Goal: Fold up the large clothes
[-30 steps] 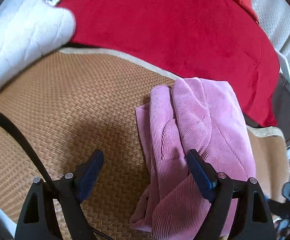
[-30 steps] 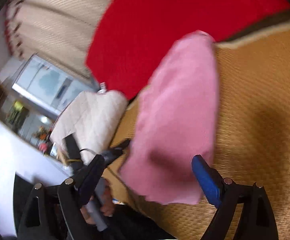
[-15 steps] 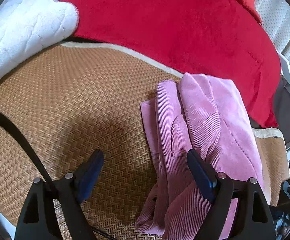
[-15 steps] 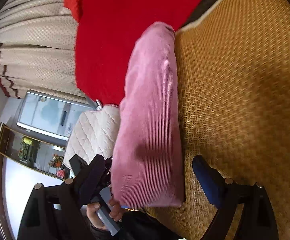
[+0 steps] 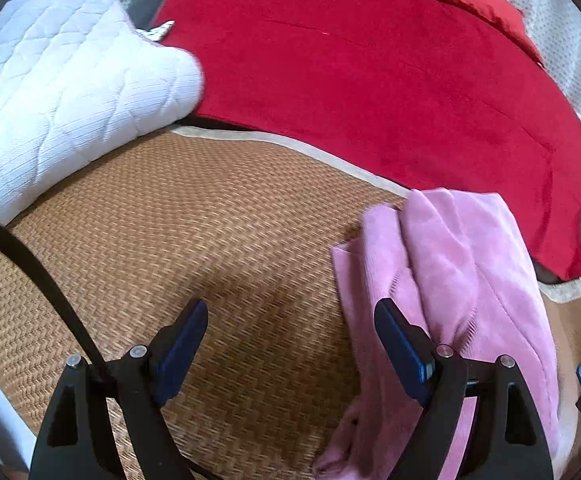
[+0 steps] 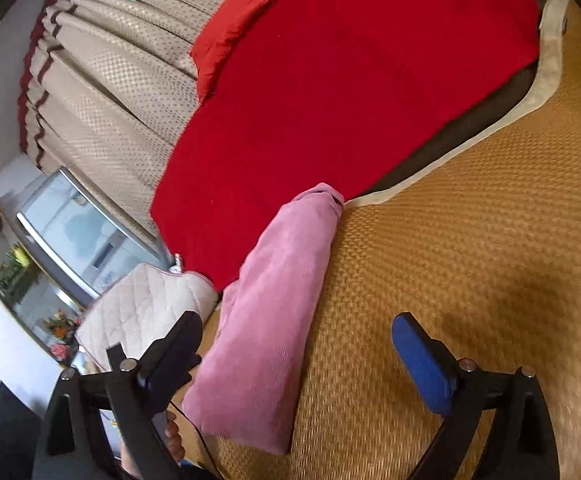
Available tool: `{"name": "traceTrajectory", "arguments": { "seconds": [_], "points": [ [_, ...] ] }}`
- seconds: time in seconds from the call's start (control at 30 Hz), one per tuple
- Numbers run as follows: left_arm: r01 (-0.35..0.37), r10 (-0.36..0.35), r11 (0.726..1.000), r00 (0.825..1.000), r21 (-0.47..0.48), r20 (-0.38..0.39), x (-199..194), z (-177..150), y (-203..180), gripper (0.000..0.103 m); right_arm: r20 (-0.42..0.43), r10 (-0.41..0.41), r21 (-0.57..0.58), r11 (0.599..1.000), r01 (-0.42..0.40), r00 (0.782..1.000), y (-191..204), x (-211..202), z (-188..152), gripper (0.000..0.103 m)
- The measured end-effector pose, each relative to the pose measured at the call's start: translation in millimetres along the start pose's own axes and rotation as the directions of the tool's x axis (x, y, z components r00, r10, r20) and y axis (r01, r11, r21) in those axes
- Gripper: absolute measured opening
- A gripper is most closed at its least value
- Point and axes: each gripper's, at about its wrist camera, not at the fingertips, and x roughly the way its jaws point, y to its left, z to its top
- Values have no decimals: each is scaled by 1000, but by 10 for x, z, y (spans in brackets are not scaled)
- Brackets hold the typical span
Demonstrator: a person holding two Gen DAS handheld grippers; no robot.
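Note:
A folded pink corduroy garment (image 5: pixel 466 280) lies as a thick bundle on the woven straw mat (image 5: pixel 194 216), its far end near the mat's pale border. In the left wrist view my left gripper (image 5: pixel 290 320) hovers open above bare mat, its right finger in front of the garment's left edge, nothing between the pads. In the right wrist view the same garment (image 6: pixel 274 312) runs lengthwise between the fingers of my right gripper (image 6: pixel 298 344), which stands open above the mat without touching it. A hand and the other gripper's handle show behind the left finger.
A red blanket (image 5: pixel 370 64) covers the surface beyond the mat. A white quilted pad (image 5: pixel 62 92) lies at the mat's far left corner. Beige curtains (image 6: pixel 110 60) and a glass cabinet (image 6: pixel 70 232) stand behind. Bare mat (image 6: pixel 470 220) stretches right of the garment.
The left view has swung left, so the garment now sits further right of the fingers. The right gripper has pulled back and turned; more mat and red blanket show. Both stay open.

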Motion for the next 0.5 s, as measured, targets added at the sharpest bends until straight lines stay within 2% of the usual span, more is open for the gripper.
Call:
{"name": "traceTrajectory", "arguments": {
  "seconds": [0.13,0.23,0.3,0.33,0.4,0.43,0.47,0.5],
  "points": [
    [-35,35,999,999,-17,9,47,35,117,86,36,90,89,992,-93,995,-384,288,265,97],
    [-58,58,998,998,-14,23,56,49,119,86,48,216,178,959,-221,975,-764,511,408,98],
    [-71,71,997,997,-7,33,63,46,123,86,55,220,189,956,-226,974,-955,583,417,97],
    [-83,82,997,995,5,48,54,38,110,86,81,274,192,939,-285,958,-1026,569,437,97],
    [-100,99,995,993,26,66,84,40,92,86,131,296,155,937,-315,946,-1171,510,525,96],
    [-108,105,993,992,40,74,77,30,66,86,160,347,181,910,-373,924,-1287,506,585,96],
    [-114,109,992,991,58,80,76,14,34,86,183,357,186,902,-389,916,-1367,489,652,96],
    [-118,111,990,990,73,85,72,7,4,86,197,347,161,911,-379,917,-1398,469,704,96]
  ]
}}
